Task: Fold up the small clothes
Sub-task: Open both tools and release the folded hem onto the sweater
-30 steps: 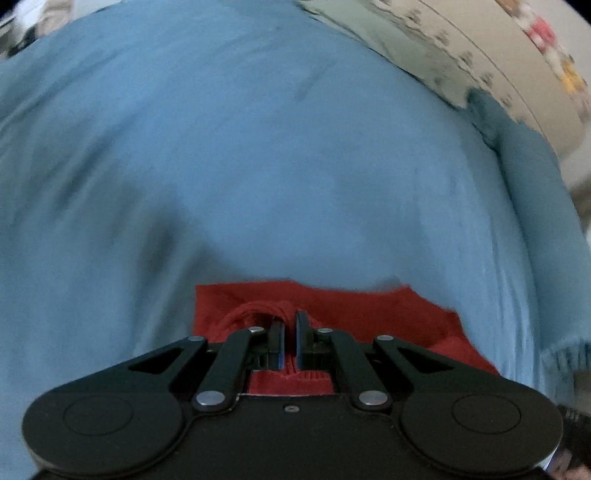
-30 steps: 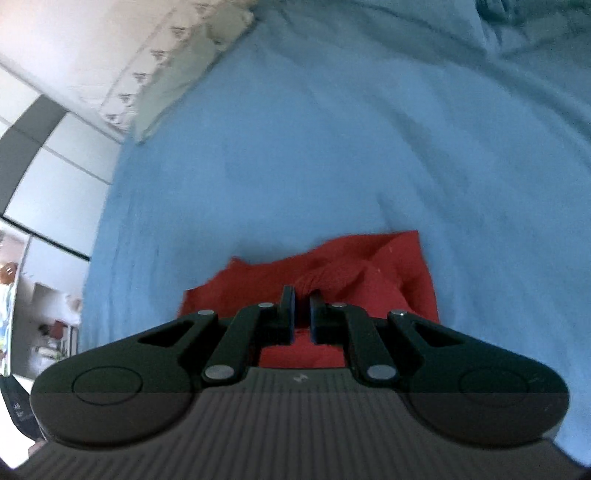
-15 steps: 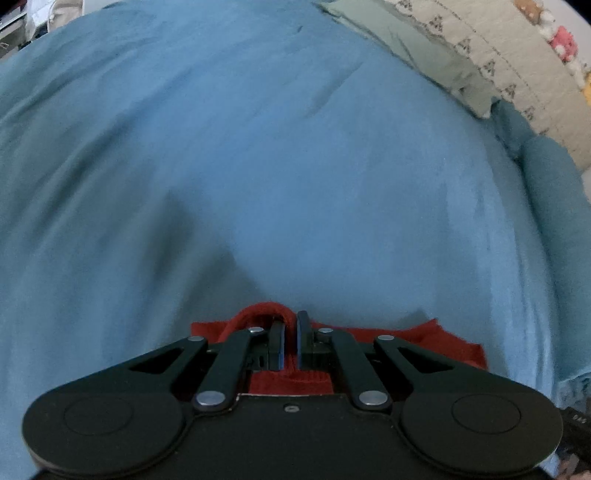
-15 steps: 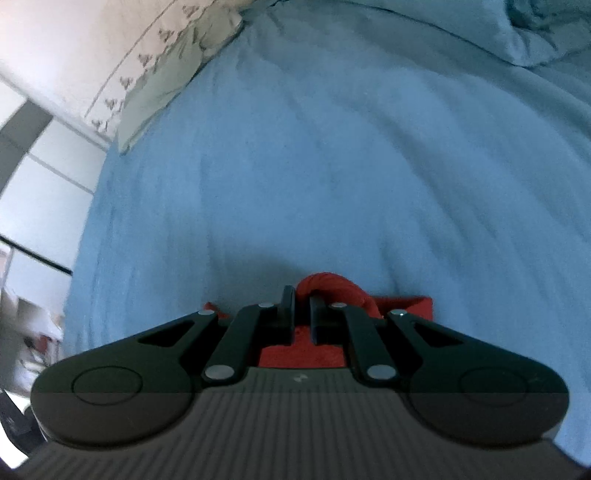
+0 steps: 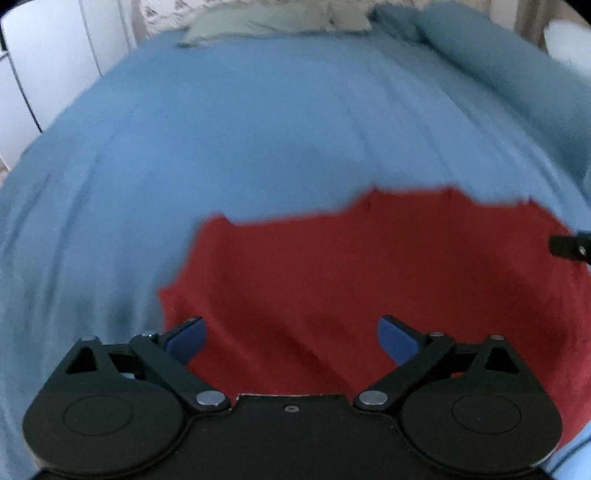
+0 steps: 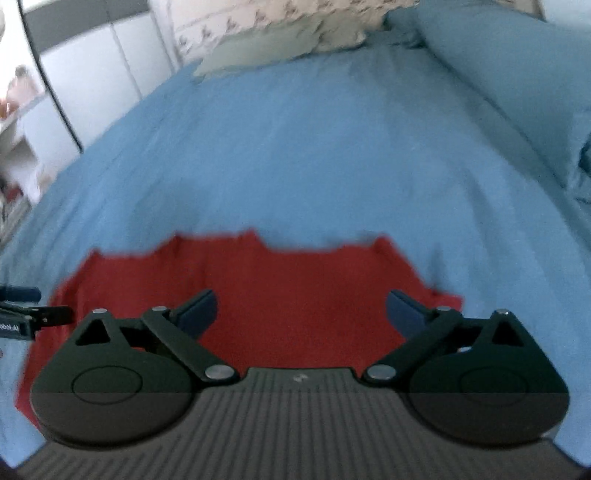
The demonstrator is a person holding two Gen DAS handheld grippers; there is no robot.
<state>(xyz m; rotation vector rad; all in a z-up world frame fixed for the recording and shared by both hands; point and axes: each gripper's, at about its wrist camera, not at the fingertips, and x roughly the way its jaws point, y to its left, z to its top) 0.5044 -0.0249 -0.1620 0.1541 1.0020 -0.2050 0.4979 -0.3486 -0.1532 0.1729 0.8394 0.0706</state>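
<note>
A red garment (image 5: 369,266) lies spread flat on the blue bedsheet (image 5: 258,129); it also shows in the right wrist view (image 6: 280,295). My left gripper (image 5: 291,336) is open and empty, hovering over the garment's left part. My right gripper (image 6: 301,312) is open and empty over the garment's right part. The right gripper's tip shows at the right edge of the left wrist view (image 5: 570,247), and the left gripper's tip at the left edge of the right wrist view (image 6: 22,302).
A pale green pillow (image 5: 273,20) and a patterned headboard (image 6: 258,22) lie at the far end of the bed. A rolled blue blanket (image 6: 517,74) runs along the right side. White cupboard doors (image 5: 44,62) stand to the left.
Both grippers were shut on the red garment and carrying it over the bed. Both have opened and let go, and the garment now lies spread flat.
</note>
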